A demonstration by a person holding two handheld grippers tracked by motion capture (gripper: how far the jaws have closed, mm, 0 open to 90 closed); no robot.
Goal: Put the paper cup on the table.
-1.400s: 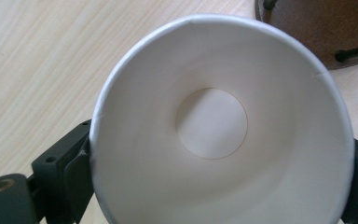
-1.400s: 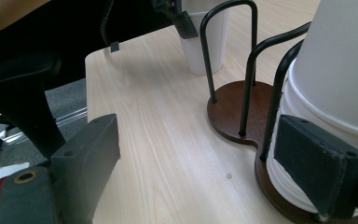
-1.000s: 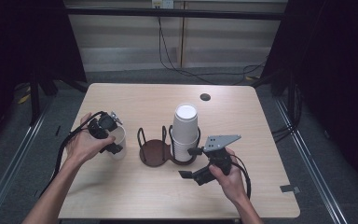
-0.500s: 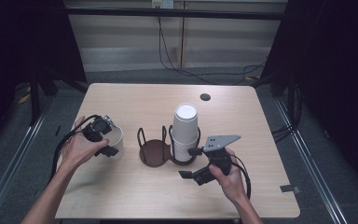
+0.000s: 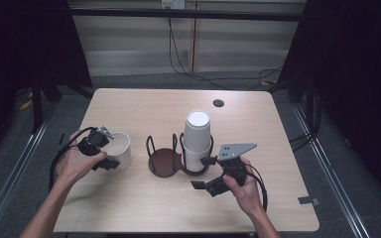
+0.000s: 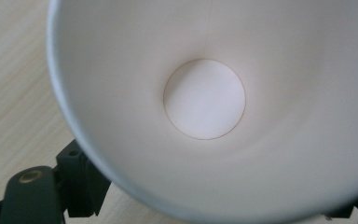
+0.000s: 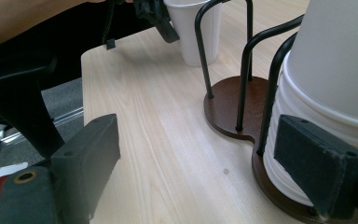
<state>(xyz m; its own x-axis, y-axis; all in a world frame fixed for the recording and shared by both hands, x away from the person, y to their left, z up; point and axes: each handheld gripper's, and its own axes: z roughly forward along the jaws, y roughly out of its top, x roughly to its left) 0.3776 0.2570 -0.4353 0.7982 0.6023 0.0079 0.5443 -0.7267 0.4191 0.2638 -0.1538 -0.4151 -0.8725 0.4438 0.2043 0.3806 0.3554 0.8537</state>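
Left tool (image 5: 110,148) has slid toward the frame's left with the single paper cup (image 5: 120,149); its jaws just closed, pinching the rim wall. Cup stands upright on the table (image 5: 258,124), left of the holder (image 5: 164,161). Light, thin, crushable: grip the rim gently. Right tool (image 5: 202,172) spread.

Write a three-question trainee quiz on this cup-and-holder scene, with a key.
1. True or false: the single paper cup at the left gripper stands upright with its mouth up.
2. Which ring of the wire cup holder has the stack of upside-down cups in it: A) the one nearer the single paper cup, B) the one nearer the right gripper?
3. Fill in: the right gripper's jaws are ___, with nothing between them.

Key
1. True; the left gripper view looks down into it, and the jaws have just been closing on its wall.
2. B.
3. Open.
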